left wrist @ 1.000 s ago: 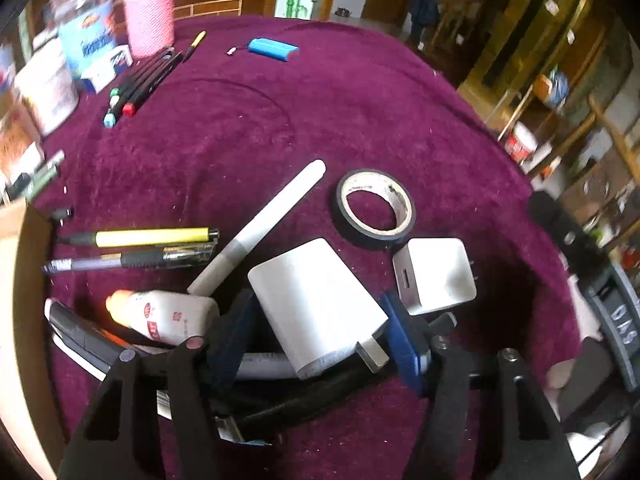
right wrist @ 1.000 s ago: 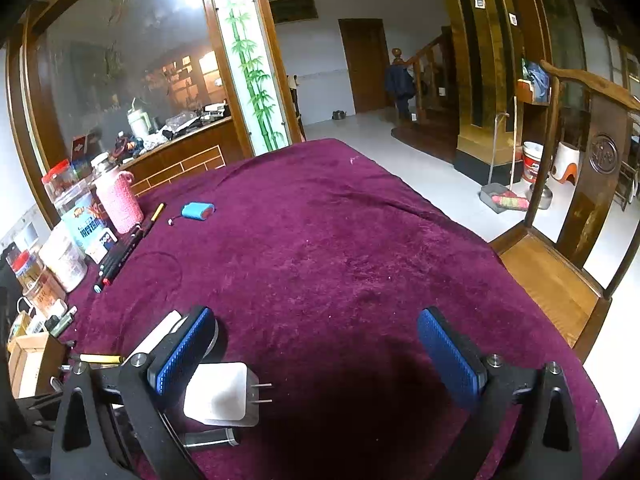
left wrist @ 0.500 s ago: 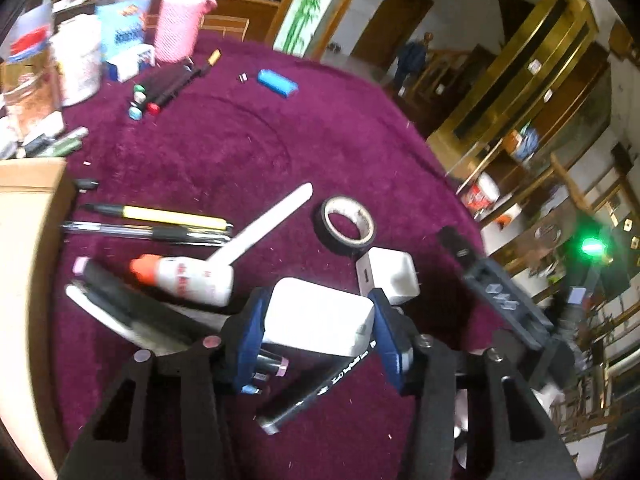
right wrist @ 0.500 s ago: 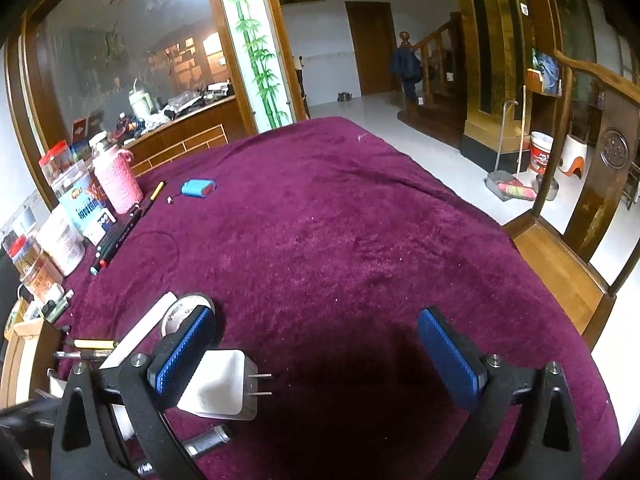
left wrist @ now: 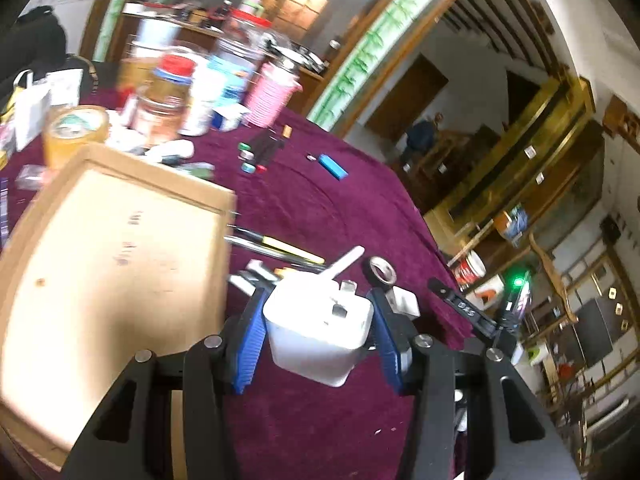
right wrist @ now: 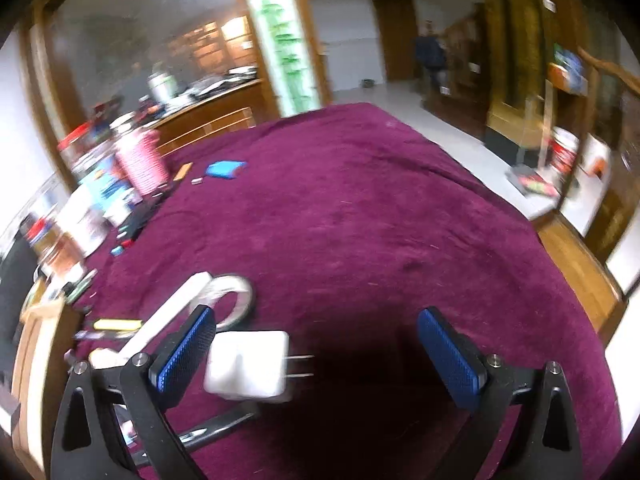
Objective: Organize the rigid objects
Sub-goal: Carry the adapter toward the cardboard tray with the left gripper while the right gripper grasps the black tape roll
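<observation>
Two grippers, two roles: the left gripper [left wrist: 318,342] has its jaws clamped on the flat sides of the white charger [left wrist: 320,330], lifted clear of the desk [left wrist: 320,208] beside the wooden box [left wrist: 116,264] — likely its destination. The right gripper [right wrist: 320,350] hangs wide open near a second charger [right wrist: 248,364] — probably next.

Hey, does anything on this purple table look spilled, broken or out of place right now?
Nothing looks spilled or broken. Loose items lie scattered beside the wooden tray: pens, a tape roll and a small white charger. The left gripper holds the large white charger, tilted.
</observation>
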Motion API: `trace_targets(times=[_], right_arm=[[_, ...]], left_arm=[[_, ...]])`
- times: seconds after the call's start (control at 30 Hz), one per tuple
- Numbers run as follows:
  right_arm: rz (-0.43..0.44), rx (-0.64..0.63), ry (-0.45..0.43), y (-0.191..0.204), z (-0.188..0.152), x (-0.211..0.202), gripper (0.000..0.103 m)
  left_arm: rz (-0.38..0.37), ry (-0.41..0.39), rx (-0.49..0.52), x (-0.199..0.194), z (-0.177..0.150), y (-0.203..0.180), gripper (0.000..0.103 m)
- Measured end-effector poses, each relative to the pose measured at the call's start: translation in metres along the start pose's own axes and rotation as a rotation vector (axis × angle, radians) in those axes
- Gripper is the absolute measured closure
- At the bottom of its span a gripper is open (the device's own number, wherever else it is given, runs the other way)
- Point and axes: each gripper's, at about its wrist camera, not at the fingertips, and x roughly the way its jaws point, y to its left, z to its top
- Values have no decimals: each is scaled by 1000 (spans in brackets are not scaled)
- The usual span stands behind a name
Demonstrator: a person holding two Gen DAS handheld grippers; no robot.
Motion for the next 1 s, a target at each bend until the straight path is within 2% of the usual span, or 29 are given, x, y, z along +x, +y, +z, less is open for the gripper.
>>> trace_targets(times=[0.07,0.13,0.2,0.23,0.27,0.3,0.4,0.47,0.5,0.57,0.63,0.9,1.0], right_arm=[[39,-111,17,28,9,-2,1],[54,-216,70,53,12,8,2],[30,-316,124,76,11,26,12],[20,-350,147,83,10,35,22],[11,-379,173,90,10,45,28],[-3,-404,192,95,10,55,29],[-27,-431,238,101,8,74,44],[-33,-429,278,98,6,85,63],[-35,-422,294,95,6,89,68],[21,-374,308,88,5,88,85],[27,-347,289,84,7,79,91],[107,-274,163,79,22,14,92],[193,-269,145,94,26,-14,92]], left_arm=[[9,-21,-21,-13,-1,16,54],[25,-36,-41,-24,-2,32,54],[41,-45,-64,-31,-4,47,54],[44,-48,-73,-33,-4,53,54],[52,-50,-88,-36,-4,61,54],[57,-51,-96,-40,-4,67,54],[73,-56,-107,-47,-5,80,54],[79,-57,-112,-50,-5,85,54],[79,-57,-114,-51,-6,88,54],[76,-59,-117,-53,-6,90,54],[76,-63,-117,-52,-5,89,54],[74,-66,-115,-56,0,89,54],[83,-57,-107,-54,6,89,54]])
